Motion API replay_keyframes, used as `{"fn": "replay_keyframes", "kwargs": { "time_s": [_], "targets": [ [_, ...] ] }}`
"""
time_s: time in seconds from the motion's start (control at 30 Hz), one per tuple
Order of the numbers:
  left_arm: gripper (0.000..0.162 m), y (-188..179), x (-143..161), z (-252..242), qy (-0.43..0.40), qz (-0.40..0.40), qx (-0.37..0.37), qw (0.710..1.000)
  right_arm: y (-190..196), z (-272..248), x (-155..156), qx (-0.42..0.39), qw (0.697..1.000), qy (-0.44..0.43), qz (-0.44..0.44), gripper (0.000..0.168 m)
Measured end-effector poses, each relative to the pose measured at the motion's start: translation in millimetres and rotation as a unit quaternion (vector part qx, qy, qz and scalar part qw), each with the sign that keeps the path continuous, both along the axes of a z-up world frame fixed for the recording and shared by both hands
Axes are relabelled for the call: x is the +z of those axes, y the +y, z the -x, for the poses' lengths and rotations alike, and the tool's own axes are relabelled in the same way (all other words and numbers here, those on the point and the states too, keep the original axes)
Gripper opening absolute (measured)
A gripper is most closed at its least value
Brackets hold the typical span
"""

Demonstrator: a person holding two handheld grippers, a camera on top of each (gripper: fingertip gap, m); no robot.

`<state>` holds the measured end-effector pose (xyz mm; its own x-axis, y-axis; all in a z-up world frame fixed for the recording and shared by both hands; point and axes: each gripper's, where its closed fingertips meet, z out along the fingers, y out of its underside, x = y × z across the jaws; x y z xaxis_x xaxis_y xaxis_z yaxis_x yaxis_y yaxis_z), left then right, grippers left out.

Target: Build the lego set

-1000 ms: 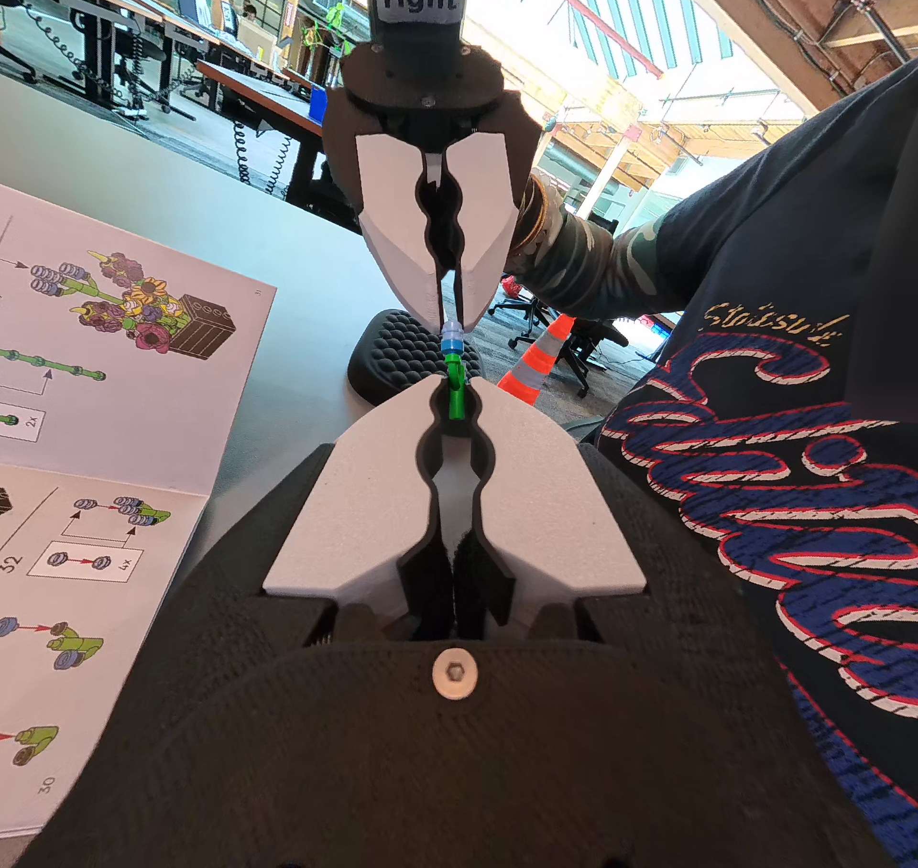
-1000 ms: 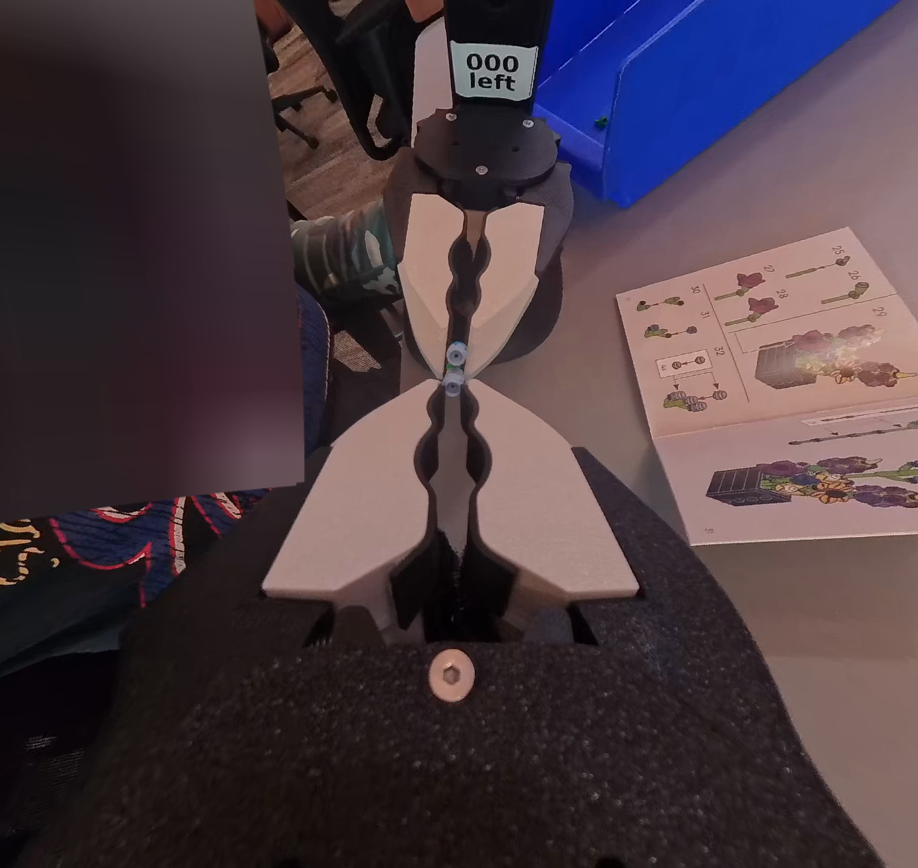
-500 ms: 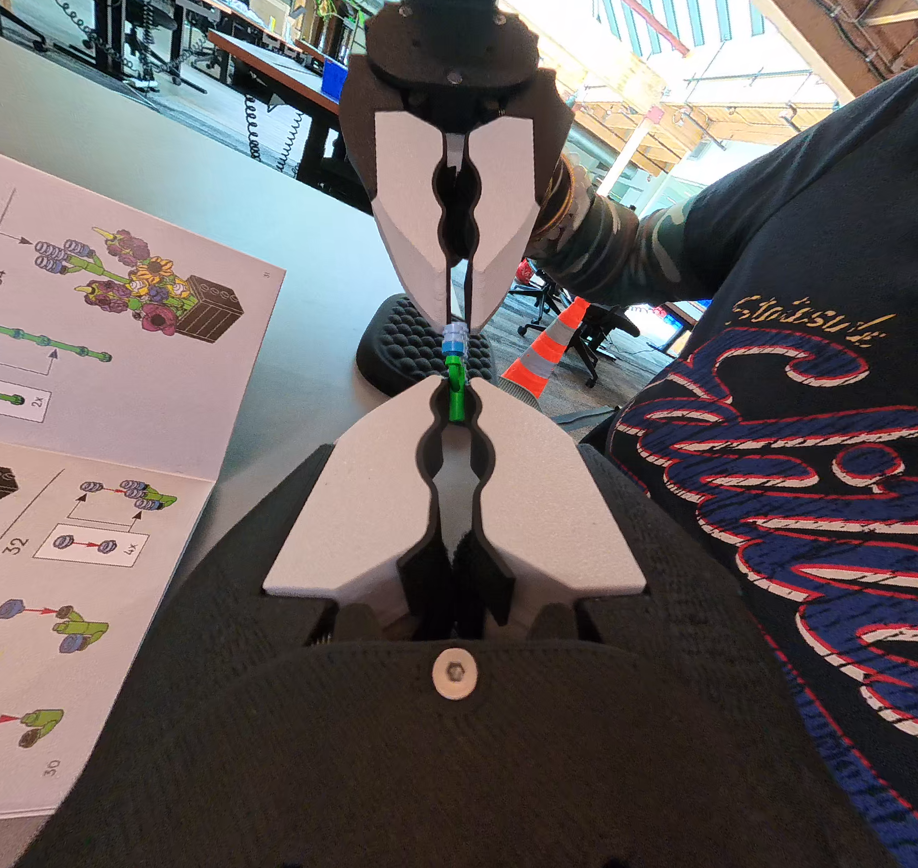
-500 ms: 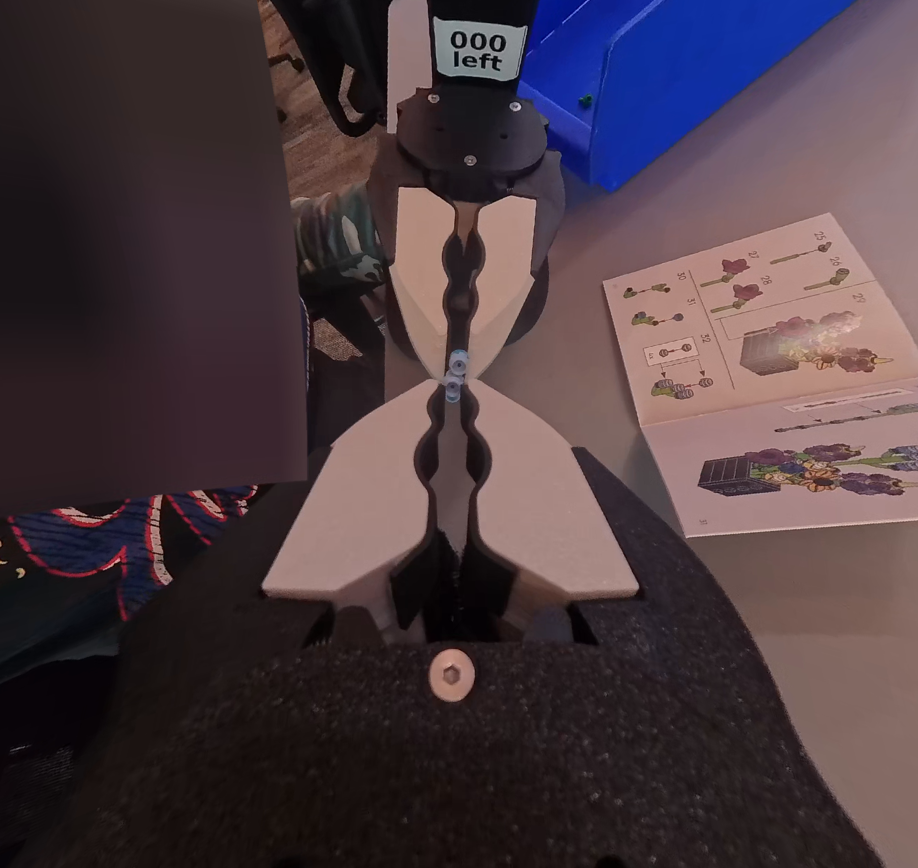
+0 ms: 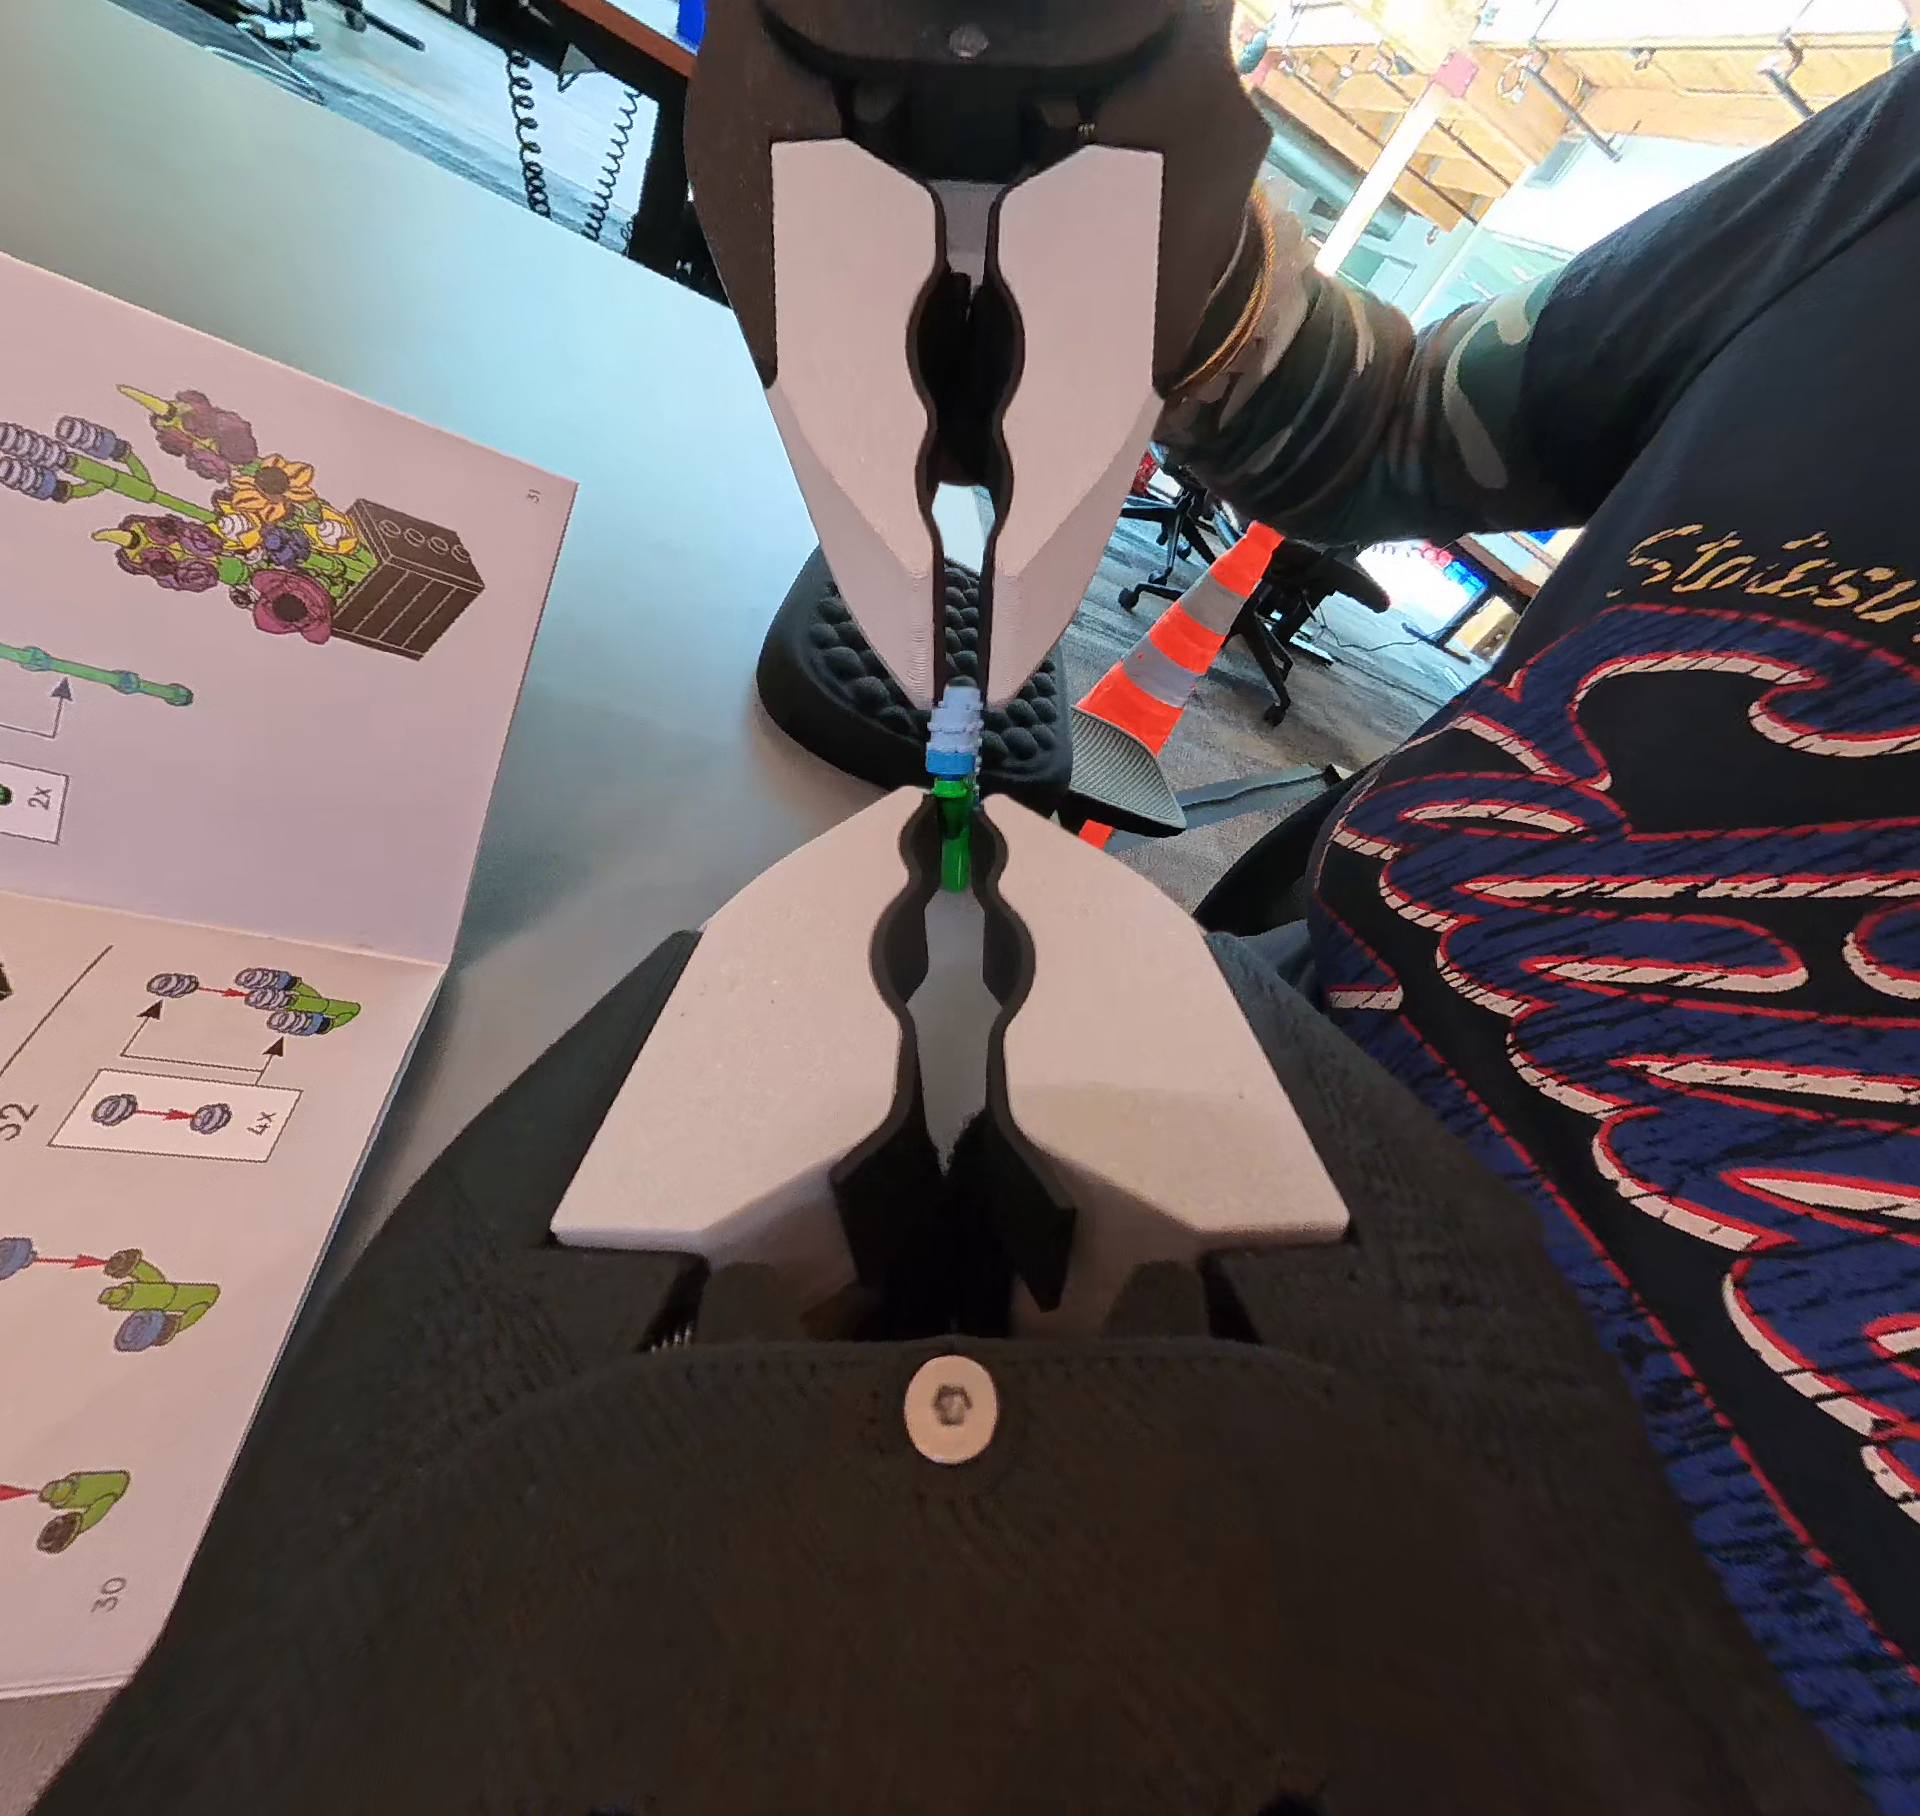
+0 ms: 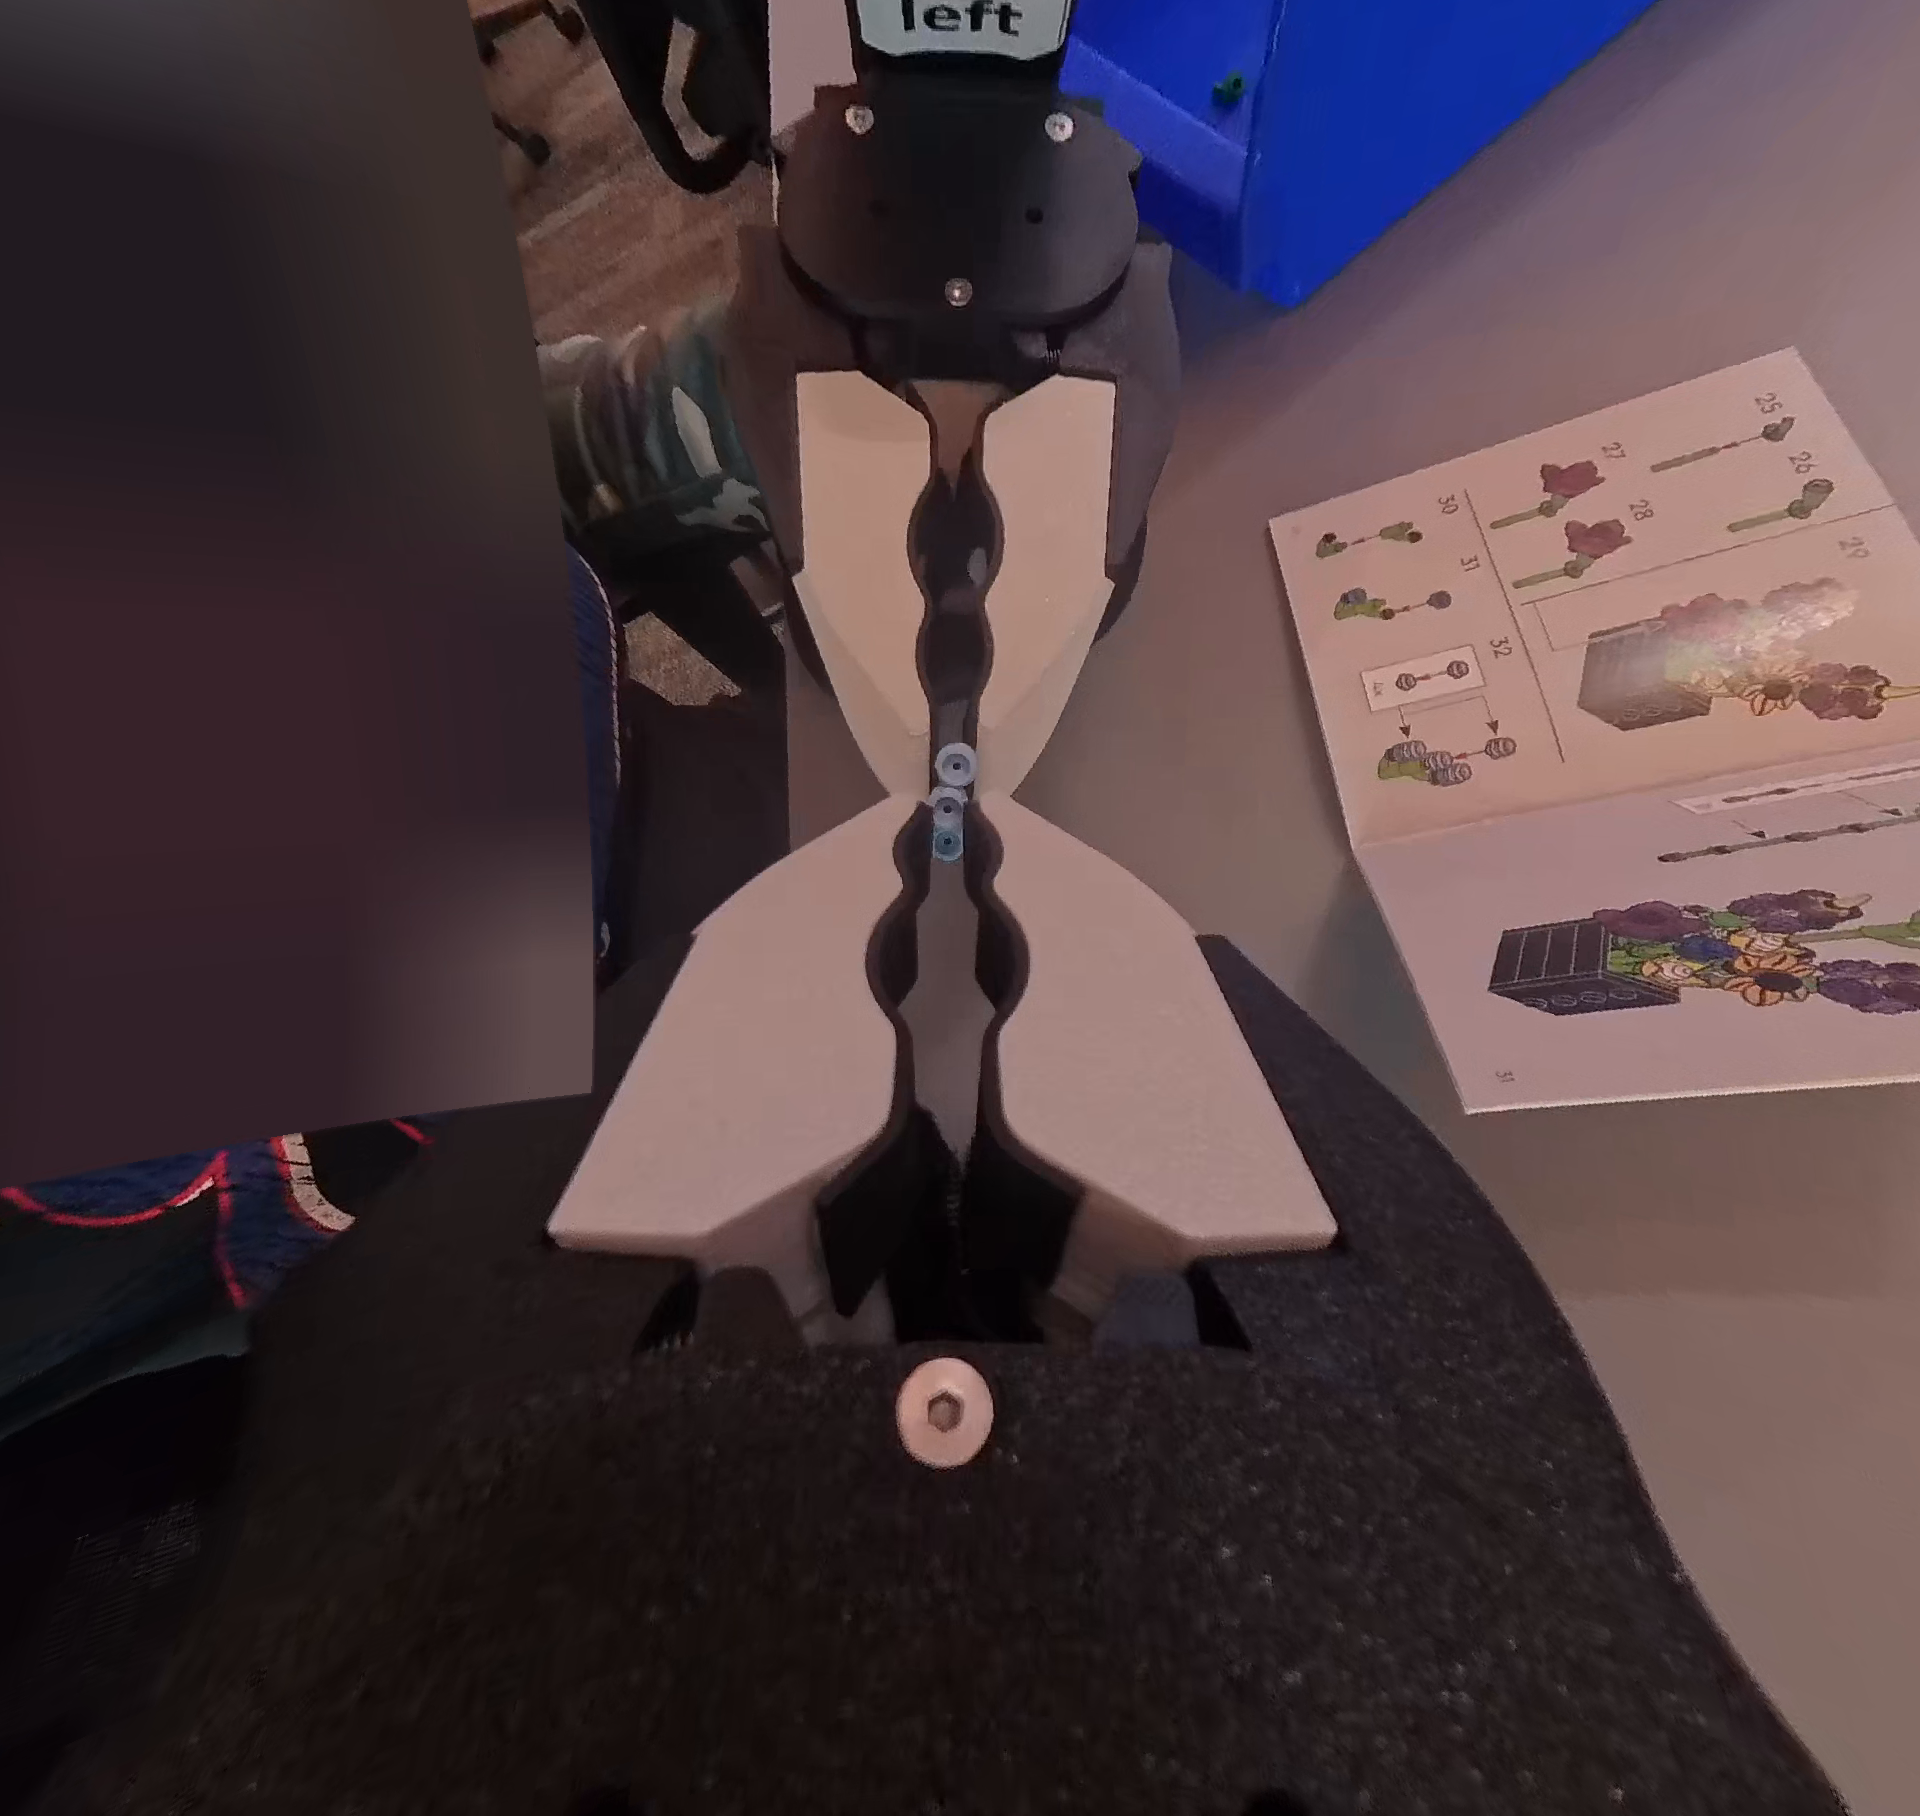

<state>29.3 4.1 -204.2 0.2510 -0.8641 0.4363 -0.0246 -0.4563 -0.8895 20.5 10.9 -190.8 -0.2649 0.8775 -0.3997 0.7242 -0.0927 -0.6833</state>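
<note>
Left wrist view: the left gripper (image 5: 953, 816), with white fingers on a black body, is pinched on a small green plastic stem piece (image 5: 950, 847), held above the edge of the grey table (image 5: 416, 291). A stack of light blue round studs (image 5: 953, 736) sits on the stem's tip and is clamped by the opposing right gripper (image 5: 956, 691), tip to tip. An open paper instruction booklet (image 5: 239, 727) lies flat on the table to the left. In the right wrist view, a blue plastic bin (image 6: 1455, 83) is seen behind the booklet.

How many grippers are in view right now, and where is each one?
2, meeting tip to tip above the table. The left gripper pinches a green stem. The right gripper pinches small blue round pieces against it.
</note>
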Motion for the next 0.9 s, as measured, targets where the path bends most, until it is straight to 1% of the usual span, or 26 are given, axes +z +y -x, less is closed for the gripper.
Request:
{"fn": "replay_keyframes", "kwargs": {
  "time_s": [0.27, 0.53, 0.9],
  "targets": [
    [0.004, 1.0, -12.1, -2.6, 0.038, 0.024, -0.004, 0.999, 2.1, -7.8, -15.9, 0.0, 0.998, -0.047, -0.035, 0.006],
    [0.004, 0.6, -19.6, -4.7, 0.058, 0.042, -0.011, 0.997, 1.9, -10.0, -23.4, -0.006, 0.998, -0.052, -0.035, 0.006],
    [0.004, -0.4, -27.3, -6.7, 0.086, 0.048, -0.015, 0.995, -0.6, -12.4, -32.1, -0.009, 0.998, -0.058, -0.024, 0.006]
  ]
}}
